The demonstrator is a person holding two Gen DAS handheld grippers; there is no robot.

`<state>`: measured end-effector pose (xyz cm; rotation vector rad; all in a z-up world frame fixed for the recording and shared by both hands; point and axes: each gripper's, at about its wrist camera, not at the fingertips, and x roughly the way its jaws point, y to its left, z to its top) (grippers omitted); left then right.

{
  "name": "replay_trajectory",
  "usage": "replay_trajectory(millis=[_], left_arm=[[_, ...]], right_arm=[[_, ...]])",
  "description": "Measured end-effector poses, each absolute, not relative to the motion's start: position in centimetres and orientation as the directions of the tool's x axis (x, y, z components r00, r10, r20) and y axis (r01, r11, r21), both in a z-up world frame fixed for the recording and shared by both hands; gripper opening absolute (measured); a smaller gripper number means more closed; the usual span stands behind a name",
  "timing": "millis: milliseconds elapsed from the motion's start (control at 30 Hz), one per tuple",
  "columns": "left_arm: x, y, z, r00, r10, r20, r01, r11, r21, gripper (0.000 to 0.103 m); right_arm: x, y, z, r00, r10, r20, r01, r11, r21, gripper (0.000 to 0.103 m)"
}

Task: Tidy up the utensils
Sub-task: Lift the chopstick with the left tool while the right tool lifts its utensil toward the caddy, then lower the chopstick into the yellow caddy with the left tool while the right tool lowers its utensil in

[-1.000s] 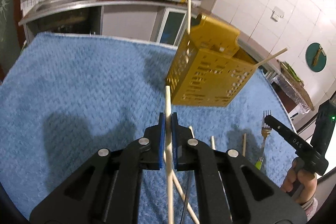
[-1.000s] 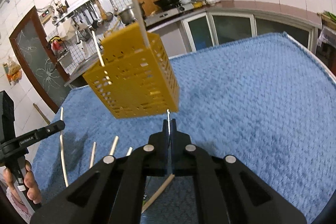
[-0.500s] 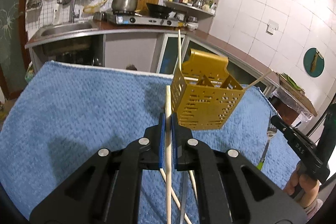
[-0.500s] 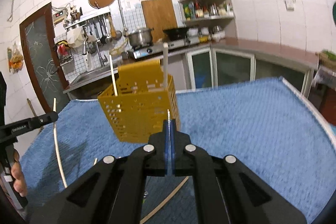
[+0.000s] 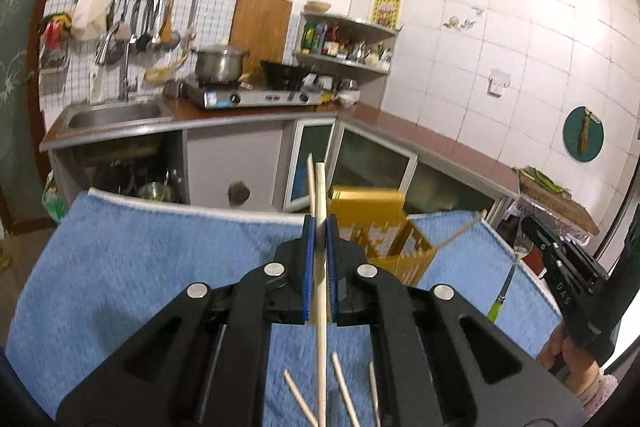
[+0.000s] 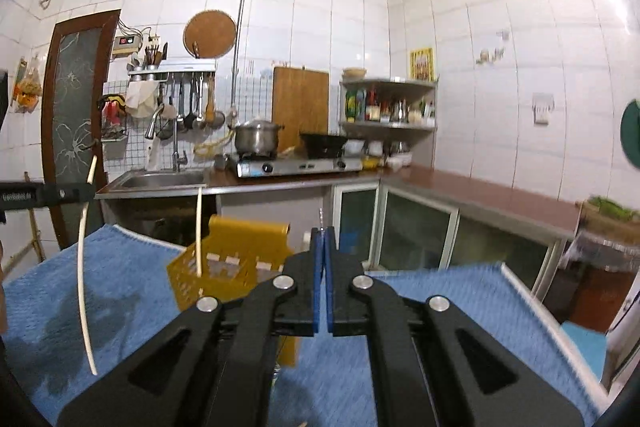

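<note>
My left gripper (image 5: 319, 223) is shut on a pale wooden chopstick (image 5: 320, 307) that stands upright through its blue pads, above the blue towel. Just beyond it stands the yellow slotted basket (image 5: 376, 227) with chopsticks leaning in it. In the right wrist view the basket (image 6: 232, 259) sits low and left of centre, with one chopstick (image 6: 199, 231) upright inside. My right gripper (image 6: 322, 233) is shut on a thin metal utensil seen edge-on. The left wrist view shows it as a green-handled fork (image 5: 504, 291) hanging from the right gripper (image 5: 532, 231).
Several loose chopsticks (image 5: 344, 387) lie on the blue towel (image 5: 140, 267) near me. The towel's white far edge (image 5: 180, 205) borders a gap before the kitchen counter with its sink (image 5: 112, 113) and stove (image 5: 256, 95). A hand (image 5: 572, 359) grips the right tool.
Both grippers have risen and tipped up, each still holding its utensil. The basket now sits lower in both views and more of the kitchen wall shows.
</note>
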<state>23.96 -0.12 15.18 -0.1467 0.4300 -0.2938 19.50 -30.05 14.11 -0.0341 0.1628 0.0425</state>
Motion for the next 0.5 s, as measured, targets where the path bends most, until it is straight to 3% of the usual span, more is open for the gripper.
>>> replay_trajectory(millis=[500], left_arm=[[29.0, -2.5, 22.5, 0.903, -0.344, -0.257, 0.306, 0.935, -0.178, 0.004]], right_arm=[[24.0, -32.7, 21.7, 0.999, -0.014, -0.037, 0.012, 0.998, -0.063, 0.002]])
